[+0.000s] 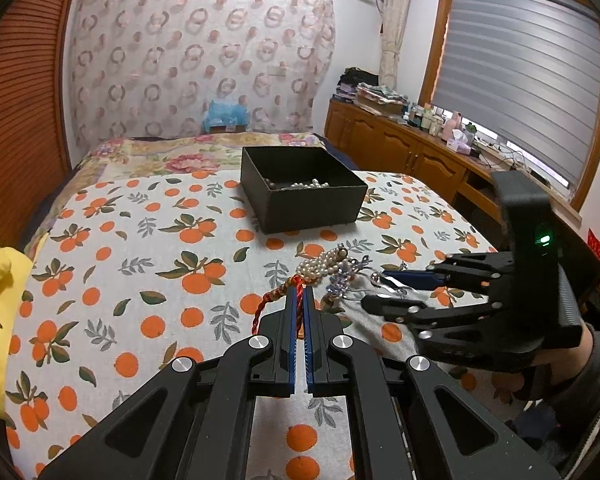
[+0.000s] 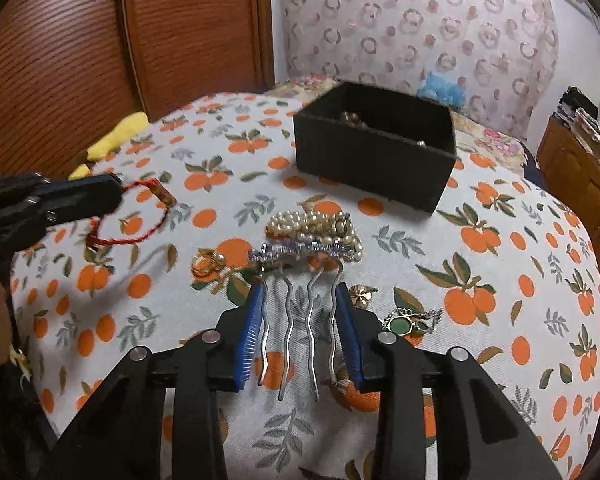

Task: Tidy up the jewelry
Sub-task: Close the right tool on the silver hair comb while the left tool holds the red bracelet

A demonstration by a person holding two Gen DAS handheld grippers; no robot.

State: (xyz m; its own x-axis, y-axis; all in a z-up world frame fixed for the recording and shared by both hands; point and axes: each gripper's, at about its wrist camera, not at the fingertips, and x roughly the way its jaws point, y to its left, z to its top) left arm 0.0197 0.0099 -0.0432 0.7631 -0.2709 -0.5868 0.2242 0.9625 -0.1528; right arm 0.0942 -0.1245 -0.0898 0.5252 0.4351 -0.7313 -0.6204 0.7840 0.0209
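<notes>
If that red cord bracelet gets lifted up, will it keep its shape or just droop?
Probably droop: the red cord bracelet is thin twisted string, pinched by the left gripper and hanging in a loose loop. Likely very light. Its small barrel bead may swing.

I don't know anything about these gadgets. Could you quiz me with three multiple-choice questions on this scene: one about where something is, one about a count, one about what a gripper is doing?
1. Where is the black box?
A. On the orange-print cloth, beyond the jewelry pile
B. On the wooden cabinet
C. In the right gripper

2. How many wavy metal prongs does the hair comb have?
A. Two
B. Four
C. Seven

3. What is the left gripper doing?
A. Hanging open over the box
B. Closed on the red cord bracelet
C. Gripping the pearl strand

Answers:
1. A, the box sits on the cloth behind the pearls.
2. B, four prongs show between the fingers of the right gripper, whose jaws are spread either side.
3. B, the red cord runs between its nearly shut fingers.
</notes>
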